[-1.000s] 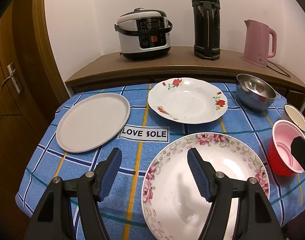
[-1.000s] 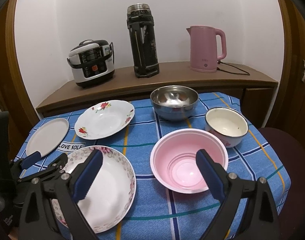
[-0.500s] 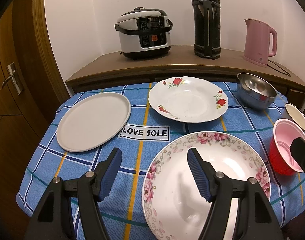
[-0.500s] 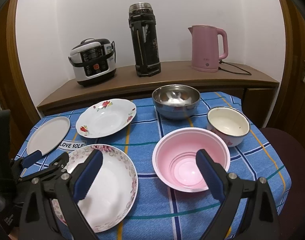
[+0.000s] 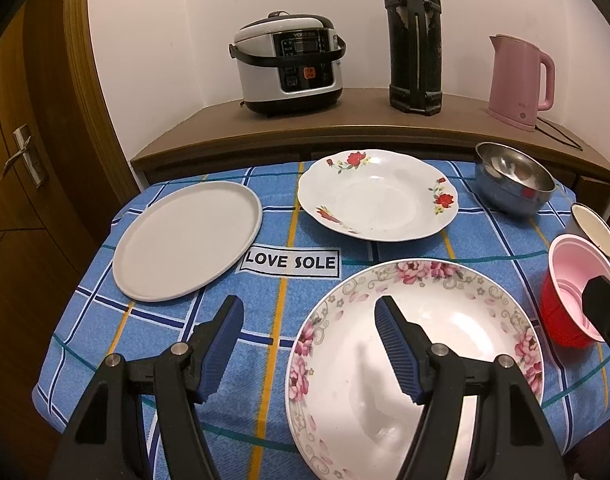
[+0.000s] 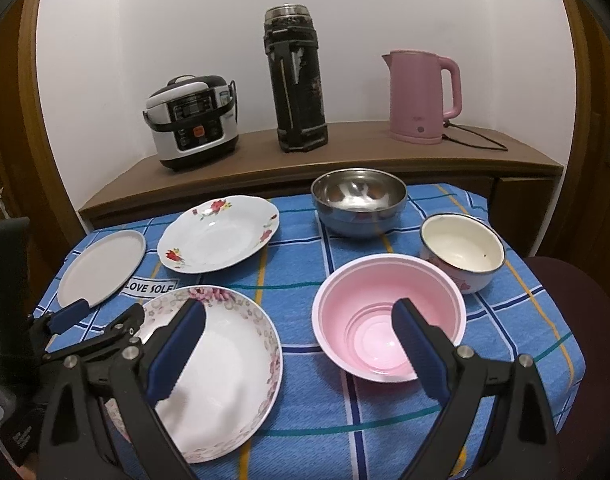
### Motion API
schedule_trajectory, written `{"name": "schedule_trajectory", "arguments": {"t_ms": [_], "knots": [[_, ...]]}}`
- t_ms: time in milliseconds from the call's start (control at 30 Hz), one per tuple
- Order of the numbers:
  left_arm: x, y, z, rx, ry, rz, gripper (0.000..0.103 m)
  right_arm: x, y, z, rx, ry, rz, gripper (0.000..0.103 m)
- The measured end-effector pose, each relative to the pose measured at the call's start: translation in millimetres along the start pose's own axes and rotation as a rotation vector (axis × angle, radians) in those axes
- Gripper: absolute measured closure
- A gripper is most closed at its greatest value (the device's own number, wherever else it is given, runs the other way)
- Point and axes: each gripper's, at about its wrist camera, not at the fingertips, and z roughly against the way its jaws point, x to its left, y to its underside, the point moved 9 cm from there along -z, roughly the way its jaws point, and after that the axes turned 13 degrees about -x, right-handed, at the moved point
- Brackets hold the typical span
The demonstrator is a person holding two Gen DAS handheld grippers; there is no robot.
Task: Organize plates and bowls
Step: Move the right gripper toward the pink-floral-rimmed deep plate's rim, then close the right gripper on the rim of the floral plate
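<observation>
On the blue checked tablecloth lie a plain white plate [image 5: 187,240] [image 6: 101,268], a red-flower plate [image 5: 377,194] [image 6: 219,234] and a pink-flower plate [image 5: 457,360] [image 6: 221,368]. A steel bowl [image 5: 513,178] [image 6: 359,202], a cream enamel bowl [image 6: 463,250] [image 5: 595,230] and a pink bowl with a red outside [image 6: 389,318] [image 5: 573,312] sit on the right. My left gripper [image 5: 309,320] [image 6: 101,314] is open, straddling the pink-flower plate's left rim. Open too, my right gripper [image 6: 299,326] hovers between that plate and the pink bowl.
Behind the table runs a wooden shelf [image 5: 345,128] carrying a rice cooker [image 5: 289,68], a tall black flask [image 5: 415,36] and a pink kettle [image 5: 519,80] with its cord. Wooden doors flank both sides. A dark chair seat [image 6: 577,304] stands at the right.
Both cameras have drifted very slightly; the dishes have not moved and both grippers stay open.
</observation>
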Motion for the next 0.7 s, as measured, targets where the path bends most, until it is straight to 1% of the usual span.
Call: {"name": "schedule_trajectory", "arguments": {"t_ms": [167,233,367,433,600,700], "knots": [[0,3,-2,0.015,0.009,0.004,0.033,2,4,0,0.018,-0.024,0.008,0.017],[0,4,-2,0.022,0.018,0.005,0.033,3,7,1,0.023,-0.036,0.012,0.023],[-1,7,-3,0.035,0.032,-0.001,0.033,1,11,2,0.032,-0.041,0.019,0.027],[0,8,-3,0.046,0.033,-0.004,0.033,0,13,3,0.037,-0.046,0.017,0.032],[6,10,-4,0.048,0.011,-0.013,0.033,-3,18,9,0.043,-0.061,0.024,0.033],[10,9,-2,0.035,0.0,-0.022,0.033,-5,21,11,0.046,-0.068,0.022,0.033]]}}
